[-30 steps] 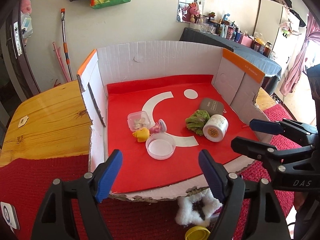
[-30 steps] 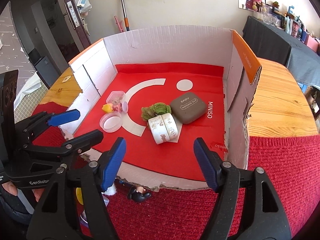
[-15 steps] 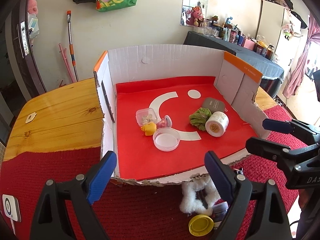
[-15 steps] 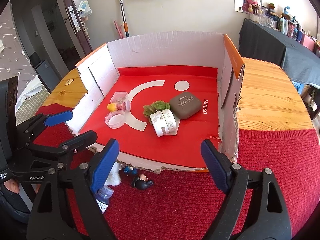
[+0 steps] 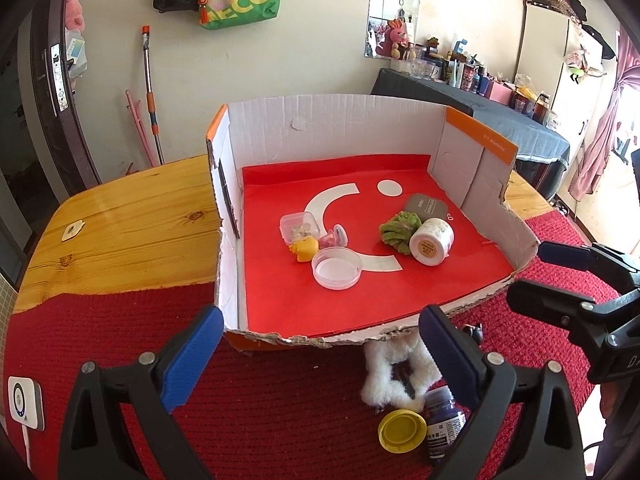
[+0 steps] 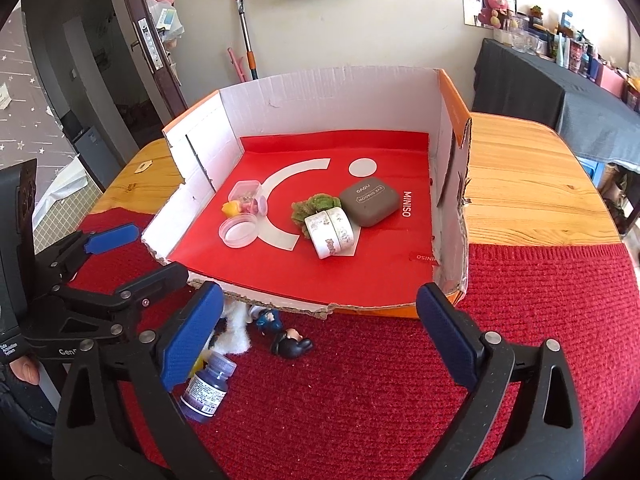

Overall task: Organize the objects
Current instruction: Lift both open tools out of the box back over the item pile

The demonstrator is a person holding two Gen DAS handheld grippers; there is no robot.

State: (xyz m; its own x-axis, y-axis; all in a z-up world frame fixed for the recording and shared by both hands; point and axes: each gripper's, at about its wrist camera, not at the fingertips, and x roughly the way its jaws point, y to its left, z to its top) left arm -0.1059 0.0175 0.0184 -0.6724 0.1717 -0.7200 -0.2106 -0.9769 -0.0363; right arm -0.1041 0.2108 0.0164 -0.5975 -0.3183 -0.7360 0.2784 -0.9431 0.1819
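Judging by the cardboard box, you have several items in already, but the purple bottle, yellow lid, fluffy scrunchie and figurine wait on the red mat, with both left gripper and right gripper jaws just spread, empty.

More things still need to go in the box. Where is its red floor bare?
Free: the near strip of the box floor behind the torn front edge, the back strip along the rear wall, and the near right corner. Crowded: the middle, from the clear round dish to the grey case.
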